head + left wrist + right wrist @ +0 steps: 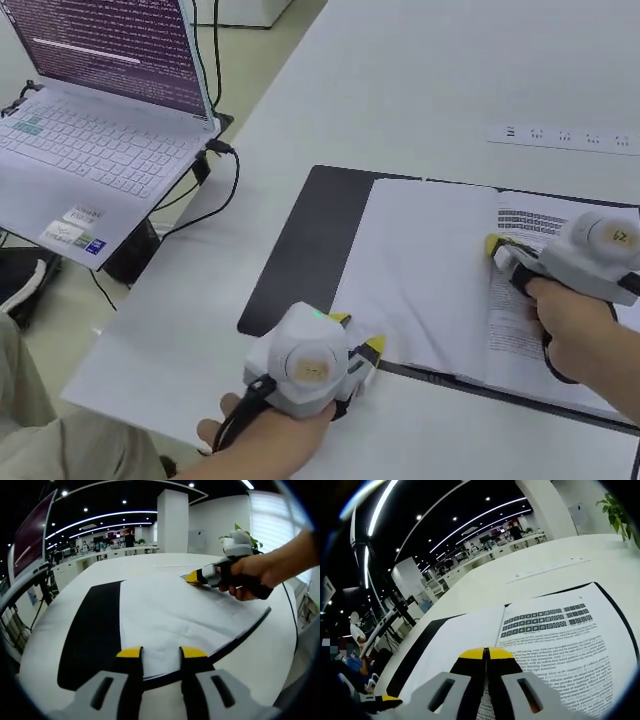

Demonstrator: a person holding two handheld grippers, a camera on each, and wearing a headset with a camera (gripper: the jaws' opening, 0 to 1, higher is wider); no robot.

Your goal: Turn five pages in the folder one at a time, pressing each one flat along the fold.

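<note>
Head view: a black-covered folder of white paper pages (pixel 300 240) lies open on the white table (pixel 400 80), spreading from the centre towards 3 o'clock. Its left page is blank and its right page carries printed text.

The left hand-held gripper (pixel 357 333) sits at 6 o'clock, at the folder's near edge and held by the person's left hand (pixel 270 430). In the left gripper view the left hand-held gripper (pixel 161 652) has its yellow-tipped jaws a little apart with nothing between them, and the tips are at the near edge of the blank page.

The right hand-held gripper (pixel 495 245), at 3 o'clock, is held by the person's right hand (pixel 565 320). In the right gripper view the right hand-held gripper (pixel 485 654) has its jaws closed tip to tip. No page is visibly caught between them, and they sit over the fold where the blank page meets the printed one.

A white open laptop with a lit screen (pixel 90 120) stands at 10 o'clock, with a black cable (pixel 215 190) trailing from its side. A flat white power strip (pixel 565 138) lies at 2 o'clock, beyond the folder.
</note>
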